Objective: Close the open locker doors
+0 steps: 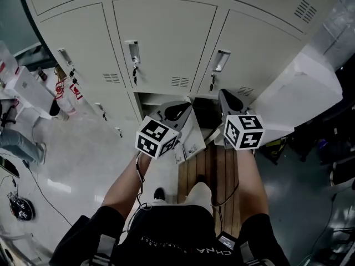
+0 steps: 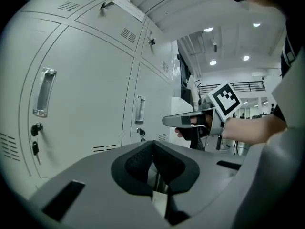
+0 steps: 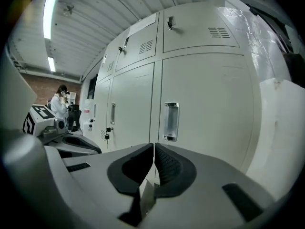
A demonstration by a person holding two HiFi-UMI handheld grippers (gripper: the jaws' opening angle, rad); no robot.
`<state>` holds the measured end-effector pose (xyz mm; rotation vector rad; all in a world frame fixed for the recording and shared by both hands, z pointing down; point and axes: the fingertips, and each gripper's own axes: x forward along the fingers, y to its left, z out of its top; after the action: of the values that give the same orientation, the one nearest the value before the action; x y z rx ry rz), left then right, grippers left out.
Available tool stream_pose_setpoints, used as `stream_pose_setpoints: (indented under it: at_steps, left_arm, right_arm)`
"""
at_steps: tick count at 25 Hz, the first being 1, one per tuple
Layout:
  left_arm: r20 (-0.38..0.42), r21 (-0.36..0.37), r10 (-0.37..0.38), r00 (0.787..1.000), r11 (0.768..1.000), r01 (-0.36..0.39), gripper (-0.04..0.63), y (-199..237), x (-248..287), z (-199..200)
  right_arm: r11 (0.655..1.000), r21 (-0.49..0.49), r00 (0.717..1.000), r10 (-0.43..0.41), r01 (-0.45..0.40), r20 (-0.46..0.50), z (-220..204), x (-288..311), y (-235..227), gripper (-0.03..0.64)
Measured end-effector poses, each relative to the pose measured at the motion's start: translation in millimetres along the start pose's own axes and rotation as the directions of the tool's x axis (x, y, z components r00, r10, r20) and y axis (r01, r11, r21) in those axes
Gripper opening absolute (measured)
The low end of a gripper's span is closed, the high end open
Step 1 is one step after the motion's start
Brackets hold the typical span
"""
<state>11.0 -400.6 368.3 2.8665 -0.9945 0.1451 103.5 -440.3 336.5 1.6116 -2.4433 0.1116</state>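
Locker door: pale grey metal locker door (image 1: 194, 133), swung open from the bottom row, low between both grippers.
Left gripper (image 2: 152, 146): jaws pressed together, nothing between them.
Right gripper (image 3: 154, 148): jaws together, empty.

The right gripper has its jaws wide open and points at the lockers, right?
No. The right gripper has its jaws closed together with nothing between them, as the right gripper view shows. It does point at the lockers.

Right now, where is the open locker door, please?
Head view, centre: the open locker door juts from the lowest row, between the left gripper and right gripper.
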Motion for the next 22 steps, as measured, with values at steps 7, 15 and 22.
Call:
stream_pose_setpoints:
  at_steps: [7, 15, 22]
  left_arm:
    - [-0.010, 0.043, -0.082, 0.997, 0.996, 0.082, 0.020, -15, -43, -13]
    - [-0.005, 0.049, -0.137, 0.991, 0.989, 0.137, 0.020, -56, -60, -21]
    - [-0.004, 0.072, -0.131, 0.991, 0.989, 0.131, 0.020, -110, -85, -23]
  right_arm:
    - [0.995, 0.010, 0.995, -0.102, 0.102, 0.000, -15, -49, 34, 0.035]
    - [0.988, -0.002, 0.988, -0.157, 0.157, -0.002, -29, -98, 49, 0.035]
    - [0.985, -0.012, 0.985, -0.173, 0.173, 0.020, -39, -164, 62, 0.035]
